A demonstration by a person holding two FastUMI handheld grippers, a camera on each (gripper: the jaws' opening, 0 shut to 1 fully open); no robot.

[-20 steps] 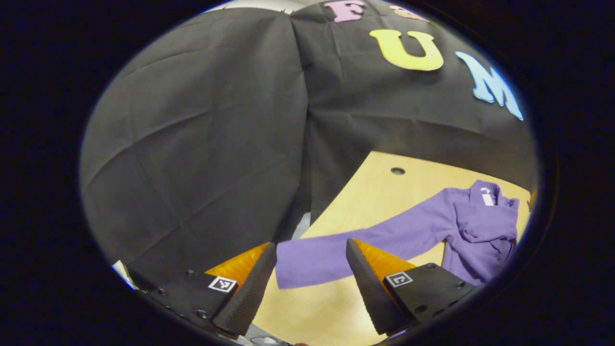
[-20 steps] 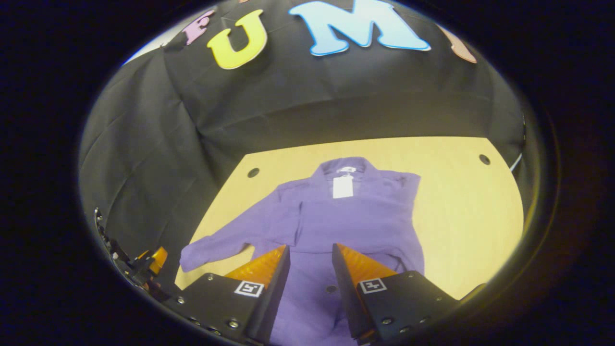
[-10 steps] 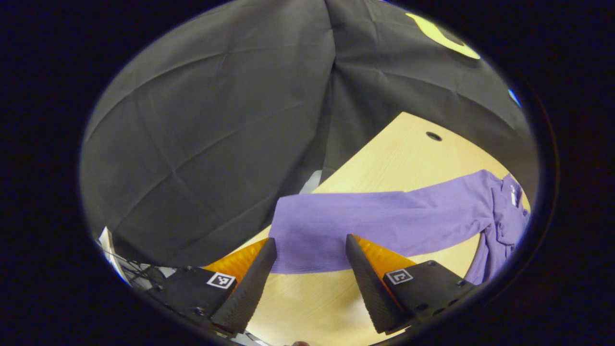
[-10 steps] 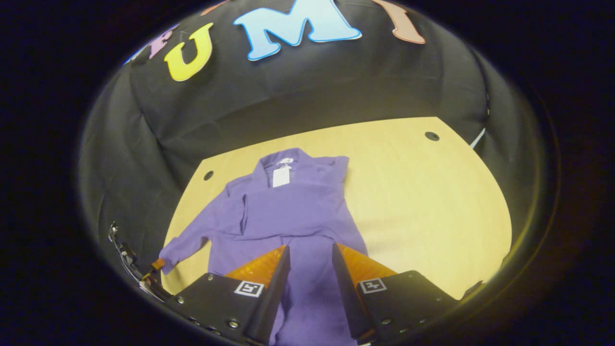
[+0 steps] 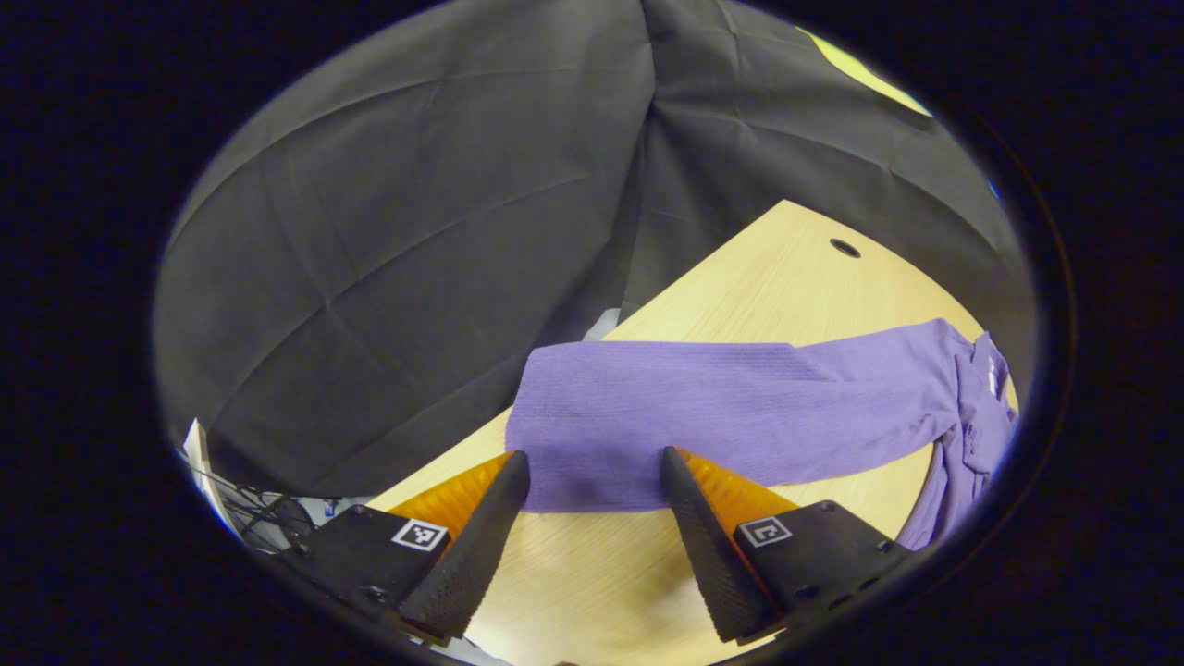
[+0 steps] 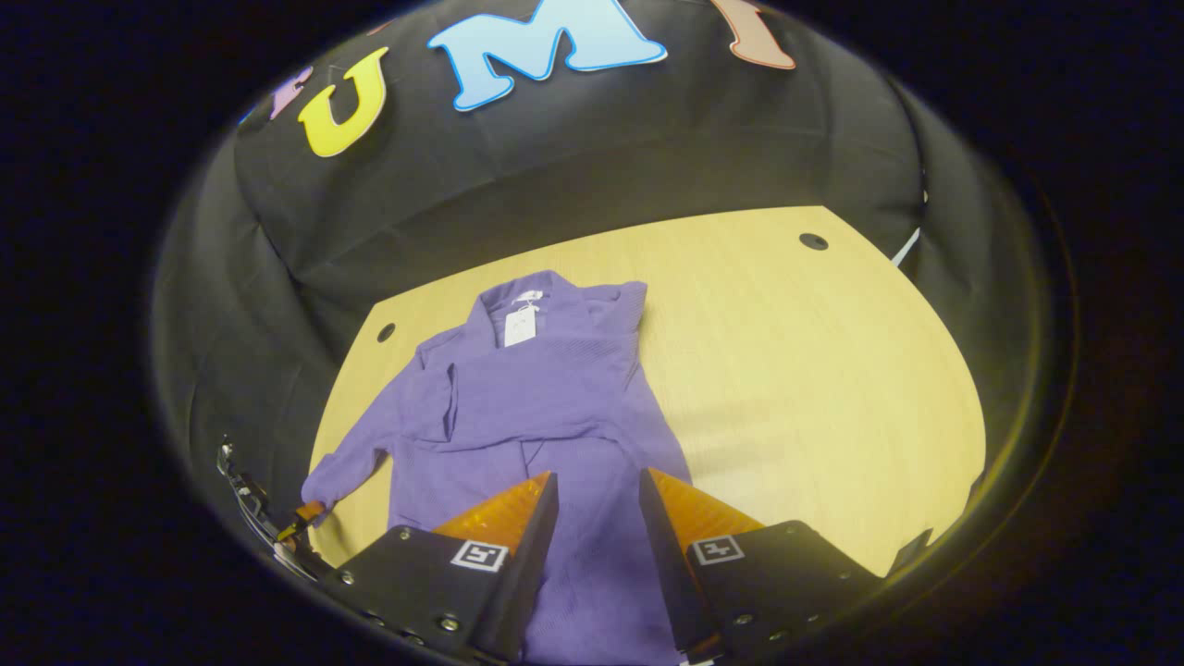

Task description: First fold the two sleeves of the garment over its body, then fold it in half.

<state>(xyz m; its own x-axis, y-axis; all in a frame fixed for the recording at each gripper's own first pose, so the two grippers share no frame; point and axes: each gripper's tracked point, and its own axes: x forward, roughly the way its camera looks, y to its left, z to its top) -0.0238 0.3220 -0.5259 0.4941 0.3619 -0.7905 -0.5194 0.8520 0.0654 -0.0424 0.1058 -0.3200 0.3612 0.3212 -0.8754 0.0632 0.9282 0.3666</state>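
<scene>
A purple long-sleeved garment lies flat on the wooden table, collar and white tag at the far end. One sleeve lies folded across its chest. The other sleeve stretches out sideways toward the table's edge. My left gripper is open, low over the table, with that sleeve's cuff lying between its fingertips. It also appears small, by the cuff, as the left gripper in the right gripper view. My right gripper is open above the garment's lower body, holding nothing.
The table has round cable holes near its far corners. Its left edge runs just behind the cuff, with cables hanging below it. Bare wood spreads to the right of the garment.
My left gripper has come forward and down to the cuff, which now sits between its fingertips. My right gripper has drawn back, so the garment sits farther left in its view.
</scene>
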